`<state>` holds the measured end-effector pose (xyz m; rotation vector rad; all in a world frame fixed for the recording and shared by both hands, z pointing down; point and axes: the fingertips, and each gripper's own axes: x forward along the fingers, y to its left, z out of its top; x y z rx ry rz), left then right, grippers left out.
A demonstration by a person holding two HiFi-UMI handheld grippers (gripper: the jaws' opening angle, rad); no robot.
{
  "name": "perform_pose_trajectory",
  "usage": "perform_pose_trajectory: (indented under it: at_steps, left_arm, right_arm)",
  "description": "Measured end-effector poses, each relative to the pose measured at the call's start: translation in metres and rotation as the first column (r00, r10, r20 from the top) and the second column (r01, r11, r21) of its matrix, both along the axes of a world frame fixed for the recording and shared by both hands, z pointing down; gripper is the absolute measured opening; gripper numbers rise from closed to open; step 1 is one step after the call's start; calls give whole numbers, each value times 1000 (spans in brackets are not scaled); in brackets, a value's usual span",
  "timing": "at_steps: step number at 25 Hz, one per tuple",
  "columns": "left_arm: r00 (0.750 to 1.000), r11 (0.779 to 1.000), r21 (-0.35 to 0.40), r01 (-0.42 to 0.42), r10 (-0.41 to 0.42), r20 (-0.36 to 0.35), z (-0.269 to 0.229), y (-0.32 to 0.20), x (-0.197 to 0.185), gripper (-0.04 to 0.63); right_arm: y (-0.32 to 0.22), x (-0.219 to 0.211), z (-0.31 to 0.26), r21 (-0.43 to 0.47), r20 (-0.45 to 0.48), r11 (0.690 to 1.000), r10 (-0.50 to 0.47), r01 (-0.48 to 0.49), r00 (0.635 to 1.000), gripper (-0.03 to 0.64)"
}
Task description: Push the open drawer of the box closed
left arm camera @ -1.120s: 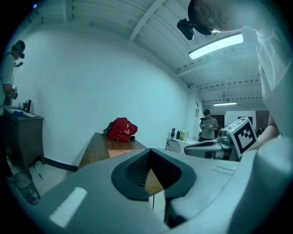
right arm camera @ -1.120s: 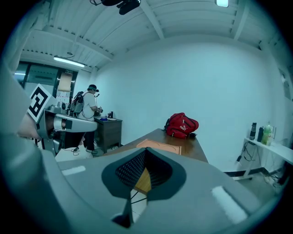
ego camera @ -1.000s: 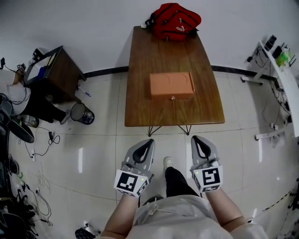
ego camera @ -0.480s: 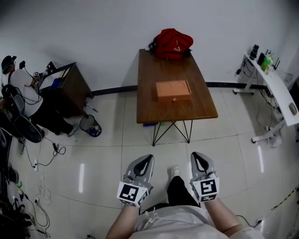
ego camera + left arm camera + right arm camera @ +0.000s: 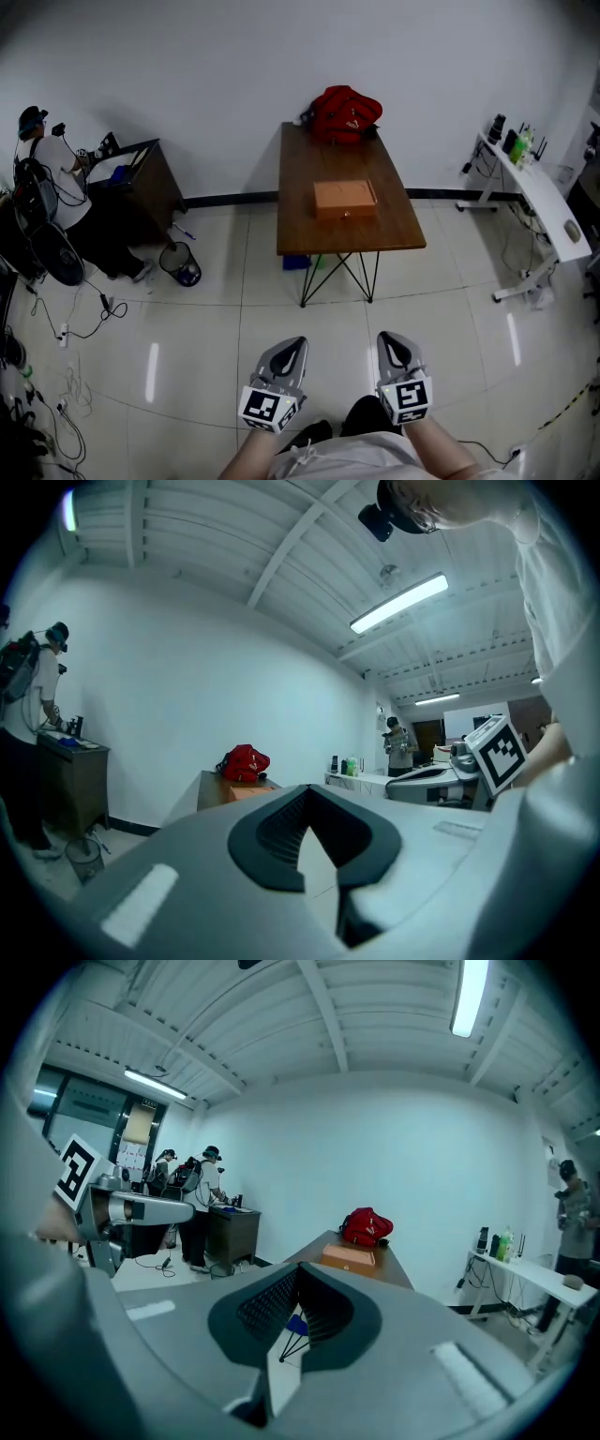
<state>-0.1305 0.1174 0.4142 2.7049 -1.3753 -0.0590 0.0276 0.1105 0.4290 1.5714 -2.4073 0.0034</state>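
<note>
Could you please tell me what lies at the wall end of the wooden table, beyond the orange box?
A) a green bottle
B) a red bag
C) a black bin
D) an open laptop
B: the head view shows a red bag at the far end of the table, just past the orange box.

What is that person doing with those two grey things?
A person is standing on the floor with a gripper in each hand. The left gripper and the right gripper are both shut and hold nothing. They are well short of the table, where an orange box sits in front of a red bag. Nothing touches the box, and it is too far away to tell if its drawer is open.
</note>
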Motion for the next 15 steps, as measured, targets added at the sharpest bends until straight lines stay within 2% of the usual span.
perform_pose_trajectory:
  at_steps: [4,10,15]
  left_arm:
    - [1000,1000,0,12,-12,-9,-10,7,2,6]
    - [1000,1000,9,17,-17,4,-18,15,14,6]
    - [999,999,27,34,-34,5,-28,11,29,6]
  right_arm:
    - [11,1,-7,9,9,1000,-18,17,1000,3]
    - [20,7,-10,-15,79,1000,-24,26,997,3]
    - [21,8,-15,-7,80,997,-75,76,994,3]
